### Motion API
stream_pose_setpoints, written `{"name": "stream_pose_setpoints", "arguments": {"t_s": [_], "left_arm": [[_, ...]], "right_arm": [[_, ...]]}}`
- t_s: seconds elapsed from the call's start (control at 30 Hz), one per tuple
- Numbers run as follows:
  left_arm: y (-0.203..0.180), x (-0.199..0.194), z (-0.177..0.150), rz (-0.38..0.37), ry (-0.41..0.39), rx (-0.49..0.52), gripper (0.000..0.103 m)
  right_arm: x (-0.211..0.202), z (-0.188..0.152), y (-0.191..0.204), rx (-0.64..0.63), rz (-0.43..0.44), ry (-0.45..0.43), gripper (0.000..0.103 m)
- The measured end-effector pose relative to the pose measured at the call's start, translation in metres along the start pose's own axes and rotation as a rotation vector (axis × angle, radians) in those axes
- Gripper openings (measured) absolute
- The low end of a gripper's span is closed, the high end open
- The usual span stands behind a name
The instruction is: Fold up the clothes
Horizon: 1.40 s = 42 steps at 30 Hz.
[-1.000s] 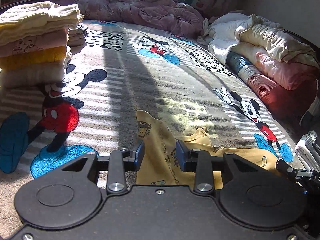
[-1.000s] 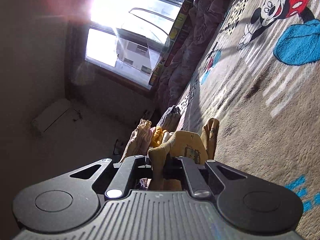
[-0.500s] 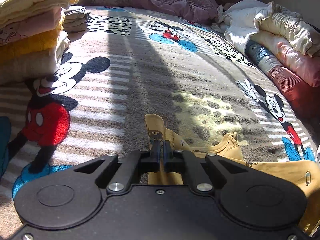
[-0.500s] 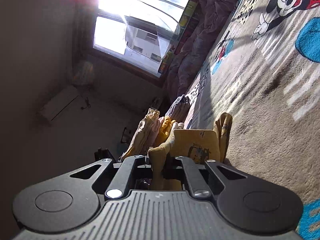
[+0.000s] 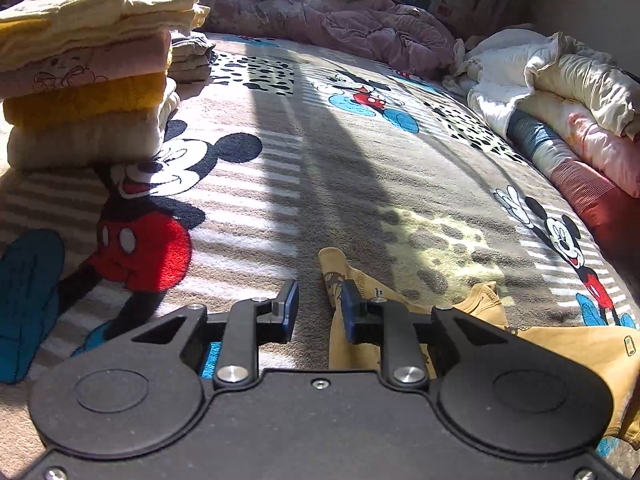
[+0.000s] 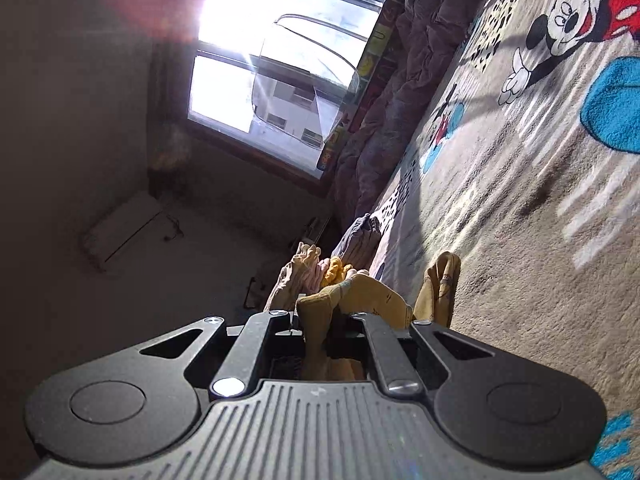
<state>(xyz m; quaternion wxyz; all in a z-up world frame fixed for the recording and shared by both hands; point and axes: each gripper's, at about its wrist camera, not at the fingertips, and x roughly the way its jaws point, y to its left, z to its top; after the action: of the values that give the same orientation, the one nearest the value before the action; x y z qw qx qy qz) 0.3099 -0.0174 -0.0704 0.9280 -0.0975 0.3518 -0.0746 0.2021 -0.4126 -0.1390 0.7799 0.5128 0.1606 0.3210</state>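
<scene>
mustard garment (image 5: 568,344) on the mickey mouse blanket (image 5: 360,168), beside and right of the left gripper (image 5: 316,310).
left jaws just reopened, tilted down, nothing between; right gripper (image 6: 328,320), held level, clamps the garment's bunched edge.

Left gripper (image 5: 316,306) jaws just opening, empty; right gripper (image 6: 330,322) jaws clamped.
</scene>
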Motion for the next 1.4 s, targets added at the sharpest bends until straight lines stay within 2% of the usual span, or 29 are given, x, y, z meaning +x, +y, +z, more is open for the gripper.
{"name": "stream_pose_setpoints", "arguments": {"t_s": [0.17,0.23,0.33,0.43,0.57,0.7,0.83,0.87,0.93,1.0,1.17,1.2,1.23,1.3,1.4], "left_arm": [[-0.007,-0.026,-0.019,-0.019,-0.017,0.040,0.020],[-0.018,-0.031,-0.029,-0.038,-0.024,0.082,0.020],[-0.034,-0.025,-0.037,-0.026,-0.030,0.168,0.020],[-0.041,-0.009,-0.033,-0.027,-0.018,0.211,0.017],[-0.034,0.018,-0.028,0.064,0.046,0.240,0.017],[-0.035,0.006,-0.017,0.041,-0.029,0.228,0.017],[-0.038,0.033,-0.002,0.043,0.010,0.242,0.017],[-0.035,0.040,0.003,0.047,0.023,0.224,0.015],[-0.022,0.043,0.015,0.029,0.023,0.116,0.015],[-0.008,0.043,0.023,-0.041,0.038,-0.007,0.015],[-0.007,0.057,0.018,-0.101,0.102,-0.047,0.015],[-0.009,0.060,0.018,-0.097,0.104,-0.037,0.006],[-0.008,0.061,0.021,-0.094,0.107,-0.041,0.002],[0.002,0.067,0.029,-0.120,0.143,-0.104,0.002],[0.012,0.075,0.034,-0.137,0.187,-0.110,0.002]], "right_arm": [[-0.008,0.003,0.002,-0.018,-0.003,-0.054,0.010],[-0.009,0.005,-0.001,-0.003,0.000,-0.064,0.010],[-0.009,0.004,0.001,-0.016,-0.009,-0.071,0.010],[-0.012,0.005,0.003,-0.030,-0.006,-0.085,0.010],[-0.014,0.005,0.001,-0.033,-0.032,-0.087,0.010],[-0.018,0.007,0.002,-0.032,-0.010,-0.087,0.010],[-0.013,0.006,-0.001,-0.023,-0.015,-0.065,0.010],[-0.013,0.006,-0.001,-0.024,-0.011,-0.066,0.010],[-0.012,0.006,-0.001,-0.026,-0.005,-0.069,0.010],[-0.011,0.007,-0.004,-0.008,-0.006,-0.071,0.010],[-0.005,0.004,-0.007,0.007,0.001,-0.043,0.010],[-0.003,0.003,-0.007,0.006,0.001,-0.036,0.010],[-0.002,0.002,-0.006,0.005,0.001,-0.028,0.010],[0.000,0.001,-0.005,0.000,-0.003,-0.017,0.010],[0.001,0.001,-0.007,0.005,-0.013,-0.012,0.010]]}}
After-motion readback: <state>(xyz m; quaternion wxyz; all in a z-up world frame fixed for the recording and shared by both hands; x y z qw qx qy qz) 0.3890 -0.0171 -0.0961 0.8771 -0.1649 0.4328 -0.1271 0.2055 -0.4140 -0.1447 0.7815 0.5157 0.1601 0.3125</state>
